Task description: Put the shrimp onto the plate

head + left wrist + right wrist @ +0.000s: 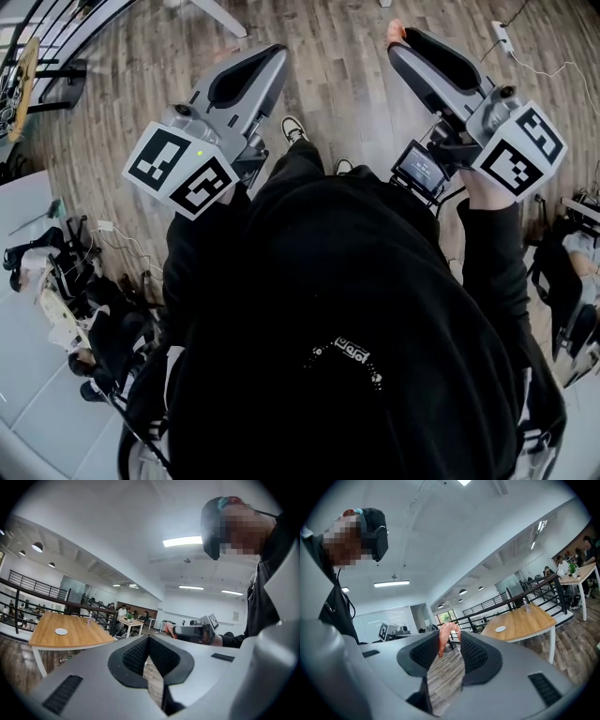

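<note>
Right hand-held gripper (449,635) clamps the shrimp (446,632), far from the plate (500,629); left hand-held gripper (148,638) closed.

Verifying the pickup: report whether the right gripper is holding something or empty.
Holding: the right gripper has a pink shrimp pinched between its tips.

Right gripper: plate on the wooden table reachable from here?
Probably not yet. The right gripper grips the shrimp, but the plate sits on a wooden table well off; open floor between.
</note>
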### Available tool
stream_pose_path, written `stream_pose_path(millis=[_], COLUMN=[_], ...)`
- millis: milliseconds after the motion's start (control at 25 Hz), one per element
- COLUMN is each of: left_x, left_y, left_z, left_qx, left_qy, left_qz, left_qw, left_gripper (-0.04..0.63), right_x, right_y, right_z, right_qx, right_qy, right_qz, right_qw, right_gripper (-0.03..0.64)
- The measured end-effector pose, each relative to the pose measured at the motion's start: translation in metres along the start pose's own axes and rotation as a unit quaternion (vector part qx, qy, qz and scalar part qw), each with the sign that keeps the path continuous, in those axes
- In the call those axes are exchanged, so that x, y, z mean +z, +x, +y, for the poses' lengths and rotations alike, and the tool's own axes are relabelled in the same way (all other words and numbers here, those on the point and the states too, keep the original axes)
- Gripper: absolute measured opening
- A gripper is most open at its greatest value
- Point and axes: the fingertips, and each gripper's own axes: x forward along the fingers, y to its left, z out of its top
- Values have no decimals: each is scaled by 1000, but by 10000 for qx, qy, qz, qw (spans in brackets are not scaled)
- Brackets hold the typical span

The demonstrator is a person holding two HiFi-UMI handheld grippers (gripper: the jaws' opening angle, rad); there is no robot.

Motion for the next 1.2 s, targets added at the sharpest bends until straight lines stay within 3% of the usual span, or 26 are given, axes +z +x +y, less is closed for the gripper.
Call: stream_pose_path(millis=[400, 960, 1200], left_x=[18, 38, 62], left_y=[28, 27, 17], left_z=[74, 112, 191], left_qx=[-138, -371, -277], left_qy=[-88, -13, -127], left_qz=[-83, -55, -96], left_qw=[9998, 9993, 9995], left_gripper=[6, 5, 6], right_x=[21, 43, 62], right_y=[59, 99, 182], right_z=[-39, -36, -49], right_qx=[-213, -411, -311], right_qy=[-103, -283, -253], right_qz=[88, 108, 248], right_qw=[9997, 9987, 9989], right_gripper=[152, 152, 152])
